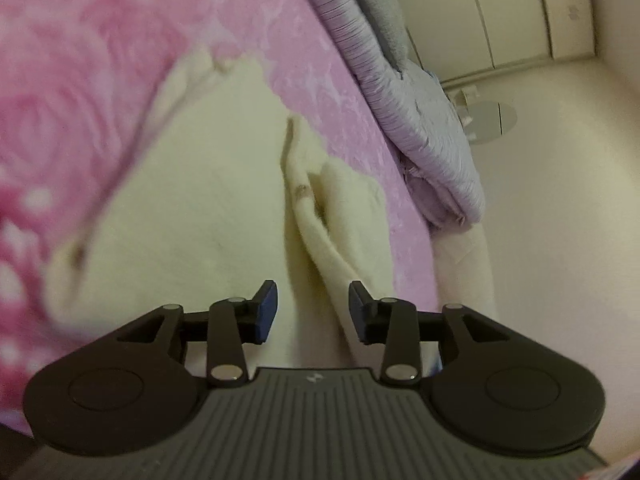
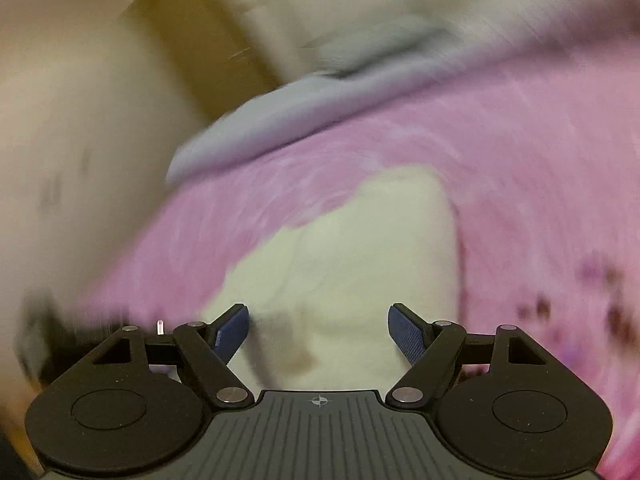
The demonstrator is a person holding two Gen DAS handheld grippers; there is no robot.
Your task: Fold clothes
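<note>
here the left gripper (image 1: 313, 308) is hanging with its fingers wide apart and holding nothing, a raised fold of the cream garment (image 1: 192, 208) lying just ahead between them. the right gripper (image 2: 318, 330) is likewise spread wide and gripping nothing, hovering over the same cloth, though that view is blurred. the garment is lying spread on the pink blanket (image 1: 80, 80), with a grey quilt (image 1: 420, 120) bunched at the bed's far edge. judging by this, a fold is about to begin; the next move is calling for each gripper to be pinching an edge before lifting it over.
</note>
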